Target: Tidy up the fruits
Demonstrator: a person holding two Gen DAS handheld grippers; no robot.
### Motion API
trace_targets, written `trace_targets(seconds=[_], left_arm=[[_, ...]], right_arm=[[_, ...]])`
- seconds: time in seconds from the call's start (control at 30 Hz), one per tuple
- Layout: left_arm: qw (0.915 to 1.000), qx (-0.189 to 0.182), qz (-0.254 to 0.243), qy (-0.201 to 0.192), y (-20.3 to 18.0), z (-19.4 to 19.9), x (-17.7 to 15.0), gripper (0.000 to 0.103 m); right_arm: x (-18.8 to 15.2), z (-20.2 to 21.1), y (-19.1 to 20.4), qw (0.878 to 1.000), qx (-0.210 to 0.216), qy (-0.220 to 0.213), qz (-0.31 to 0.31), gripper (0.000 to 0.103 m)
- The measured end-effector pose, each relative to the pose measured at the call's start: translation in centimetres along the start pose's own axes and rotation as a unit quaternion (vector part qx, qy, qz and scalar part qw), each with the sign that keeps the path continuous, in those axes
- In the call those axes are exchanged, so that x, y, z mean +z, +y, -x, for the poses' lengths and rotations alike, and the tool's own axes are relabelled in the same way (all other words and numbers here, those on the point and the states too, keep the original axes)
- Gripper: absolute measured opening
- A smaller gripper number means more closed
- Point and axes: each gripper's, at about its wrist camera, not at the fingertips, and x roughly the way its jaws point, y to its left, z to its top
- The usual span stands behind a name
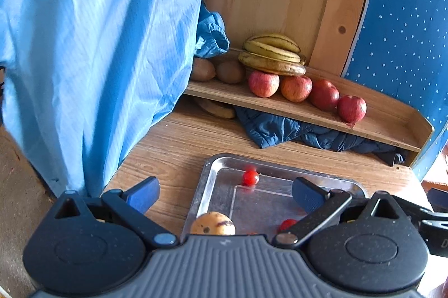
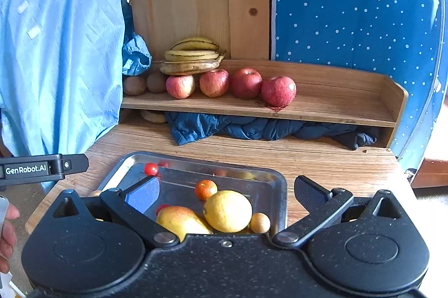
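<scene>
4 red apples on shelf | bananas brown-spotted | both grippers spread wide, empty

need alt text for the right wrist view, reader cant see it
An open black two-finger gripper hovers over a shiny metal tray holding a yellow lemon, a yellow-red mango, a small orange citrus and a red cherry tomato. Behind, a wooden shelf carries four red apples and a bunch of spotted bananas.
</scene>
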Motion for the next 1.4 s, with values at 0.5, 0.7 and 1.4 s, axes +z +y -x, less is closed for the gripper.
trace_targets(seconds=[0.5,0.7,1.4], left_arm=[[0.9987,0.043,0.006,-0.025,-2.6,5.5,-3.3,0.102],[0.9986,0.046,0.005,-0.025,-2.8,7.1,-4.4,0.102],[0.9996,0.027,0.000,-0.001,0.7,10.0,-7.9,0.102]], right_arm=[[-2.2,4.6,-2.5,0.999,0.036,-0.010,0.007,0.102],[-3.3,5.9,-2.3,0.999,0.045,-0.001,0.002,0.102],[-6.8,8.9,1.4,0.999,-0.001,0.029,-0.021,0.102]])
